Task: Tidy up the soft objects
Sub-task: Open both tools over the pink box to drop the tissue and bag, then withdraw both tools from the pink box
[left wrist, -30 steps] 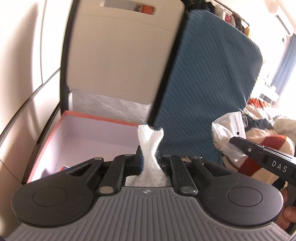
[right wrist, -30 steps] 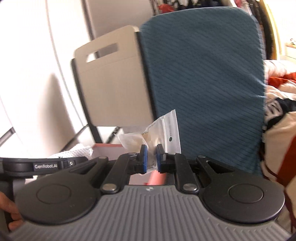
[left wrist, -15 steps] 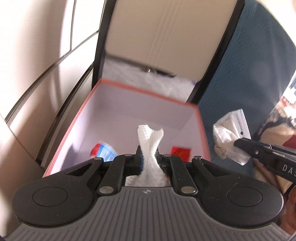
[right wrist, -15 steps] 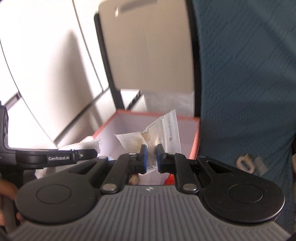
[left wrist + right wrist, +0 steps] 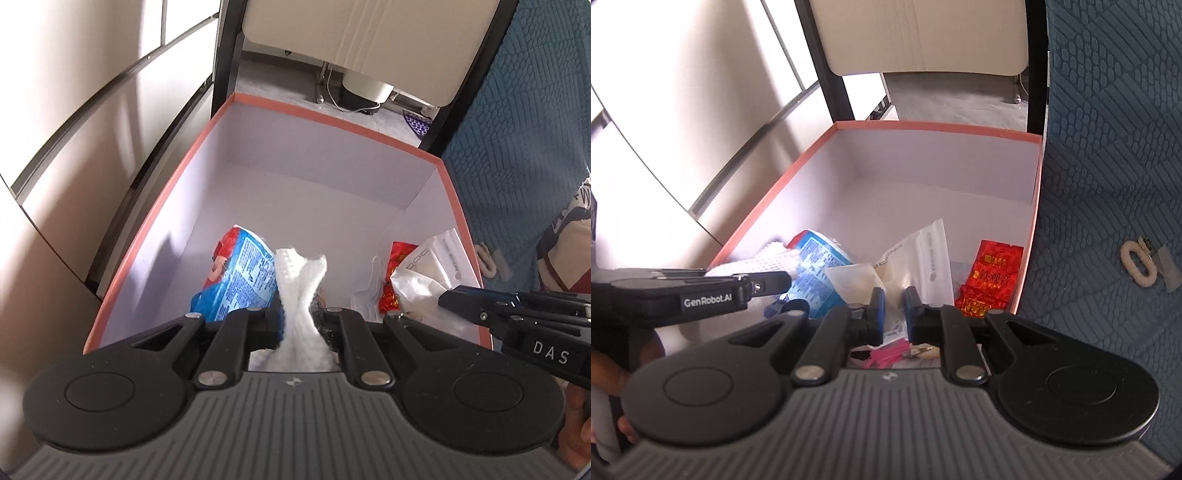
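Here the left gripper pinches a limp white cloth mid-fold over the box. The right gripper, barely parted, holds a slippery, crinkly plastic pouch by its lower edge.

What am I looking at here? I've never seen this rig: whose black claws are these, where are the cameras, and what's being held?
A person holds a hand-held gripper in each hand; each carries a camera looking along its two fingers, so there are two views.

The left hand-held gripper is shut on a white cloth. The right hand-held gripper pinches a clear plastic bag. In each view the other one pokes in from the side.

Both hang over an open box with an orange rim. Inside lie a blue packet and a red packet. A blue cover lies beside it.
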Action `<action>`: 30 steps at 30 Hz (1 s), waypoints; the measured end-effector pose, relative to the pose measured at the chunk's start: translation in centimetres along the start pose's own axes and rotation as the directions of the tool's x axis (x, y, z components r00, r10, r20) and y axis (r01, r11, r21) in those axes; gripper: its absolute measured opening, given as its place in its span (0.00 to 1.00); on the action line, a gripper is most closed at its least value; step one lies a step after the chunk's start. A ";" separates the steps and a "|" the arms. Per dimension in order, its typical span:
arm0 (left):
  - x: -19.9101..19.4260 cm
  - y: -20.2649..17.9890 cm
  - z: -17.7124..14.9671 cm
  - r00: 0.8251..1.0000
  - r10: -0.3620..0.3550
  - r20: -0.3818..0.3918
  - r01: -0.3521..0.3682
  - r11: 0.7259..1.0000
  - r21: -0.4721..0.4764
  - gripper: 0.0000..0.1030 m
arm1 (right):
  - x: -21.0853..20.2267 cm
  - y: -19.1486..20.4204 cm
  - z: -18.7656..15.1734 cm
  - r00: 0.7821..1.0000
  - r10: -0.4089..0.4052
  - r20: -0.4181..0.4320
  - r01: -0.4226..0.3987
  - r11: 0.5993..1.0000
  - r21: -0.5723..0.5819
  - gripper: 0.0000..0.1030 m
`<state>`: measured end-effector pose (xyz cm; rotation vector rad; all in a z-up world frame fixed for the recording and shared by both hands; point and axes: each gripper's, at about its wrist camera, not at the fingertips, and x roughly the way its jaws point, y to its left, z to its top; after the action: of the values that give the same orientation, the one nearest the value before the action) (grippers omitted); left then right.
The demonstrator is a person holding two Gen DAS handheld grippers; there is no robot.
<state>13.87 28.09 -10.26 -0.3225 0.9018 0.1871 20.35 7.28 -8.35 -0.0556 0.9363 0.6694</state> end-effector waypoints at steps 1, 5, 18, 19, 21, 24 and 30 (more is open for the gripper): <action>-0.2 -0.1 -0.1 1.000 0.003 0.006 -0.003 1.000 0.001 0.11 | 0.0 0.1 0.1 1.000 -0.001 0.000 0.001 1.000 -0.004 0.16; -0.5 -0.4 0.0 1.000 0.000 0.015 0.000 1.000 0.002 0.20 | -0.9 0.3 0.2 1.000 0.010 0.010 -0.010 1.000 -0.017 0.19; -5.3 -3.1 0.4 0.986 0.027 0.162 -0.028 1.000 0.004 0.45 | -6.6 -1.4 -0.2 0.985 -0.011 0.171 0.008 1.000 0.017 0.43; -5.8 -3.5 0.4 0.984 0.019 0.179 -0.020 1.000 0.004 0.45 | -7.3 -1.7 -0.4 0.981 -0.015 0.192 0.011 1.000 0.019 0.43; -6.6 -4.4 0.2 0.979 -0.003 0.203 0.002 1.000 0.007 0.45 | -9.0 -2.4 -0.8 0.972 -0.030 0.234 0.025 0.999 0.027 0.43; -7.5 -6.1 -0.4 0.972 -0.034 0.231 0.028 0.999 0.028 0.45 | -11.5 -3.4 -1.4 0.955 -0.057 0.291 0.049 0.998 0.035 0.43; -8.7 -9.8 -1.4 0.959 -0.104 0.265 0.082 0.992 0.094 0.45 | -15.1 -5.3 -3.0 0.925 -0.124 0.359 0.114 0.992 0.051 0.43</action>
<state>10.42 18.26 -2.24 -0.2549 0.6209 0.1033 14.96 -5.57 0.10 0.0363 0.5805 0.5295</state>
